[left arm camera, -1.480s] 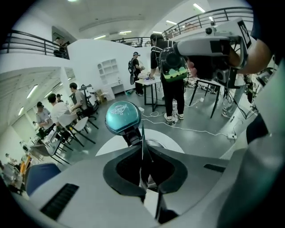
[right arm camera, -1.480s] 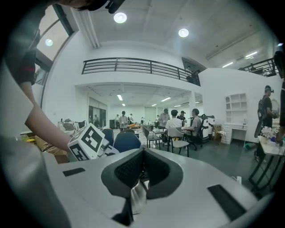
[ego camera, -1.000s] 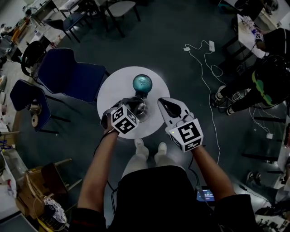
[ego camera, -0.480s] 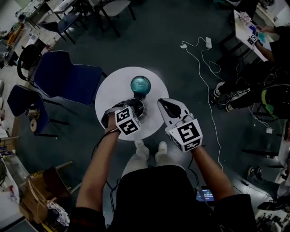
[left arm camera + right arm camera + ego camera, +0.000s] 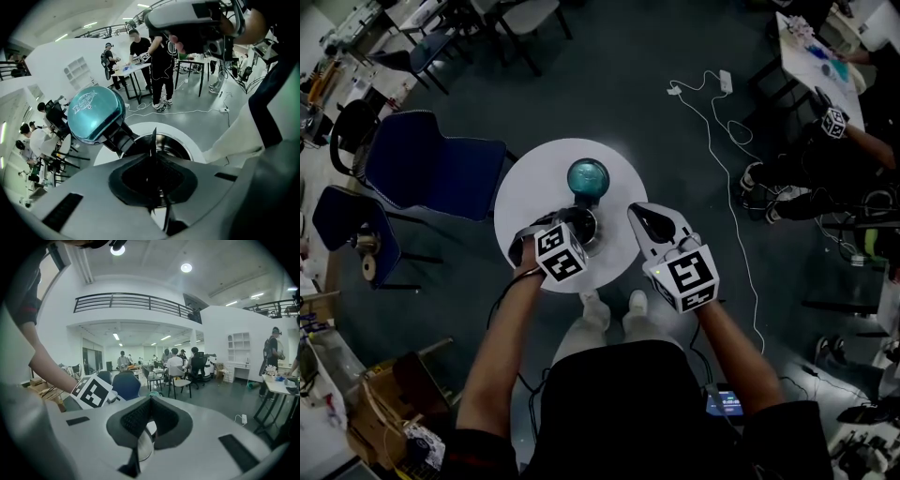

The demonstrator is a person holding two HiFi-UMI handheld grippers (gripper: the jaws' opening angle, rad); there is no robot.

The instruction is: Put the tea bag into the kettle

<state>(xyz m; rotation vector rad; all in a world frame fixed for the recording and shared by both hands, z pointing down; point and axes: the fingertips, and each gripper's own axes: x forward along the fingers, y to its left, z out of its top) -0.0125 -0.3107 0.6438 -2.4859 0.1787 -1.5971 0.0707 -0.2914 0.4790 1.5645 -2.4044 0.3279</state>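
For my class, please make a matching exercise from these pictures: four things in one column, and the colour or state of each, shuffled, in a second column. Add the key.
Things:
1. kettle lid
2. round table
3. chair beside the table
4. right claw

Colour or state:
a. white
b. shut, holding nothing
c. teal
d. dark blue

Pairs: 1-c, 2-a, 3-d, 4-b

The round steel mouth of the dark kettle [image 5: 176,143] gapes open upward; its teal domed lid [image 5: 93,117] stands tipped back at the far side, barring that way. Left of it the round white table [image 5: 520,192] lies bare.
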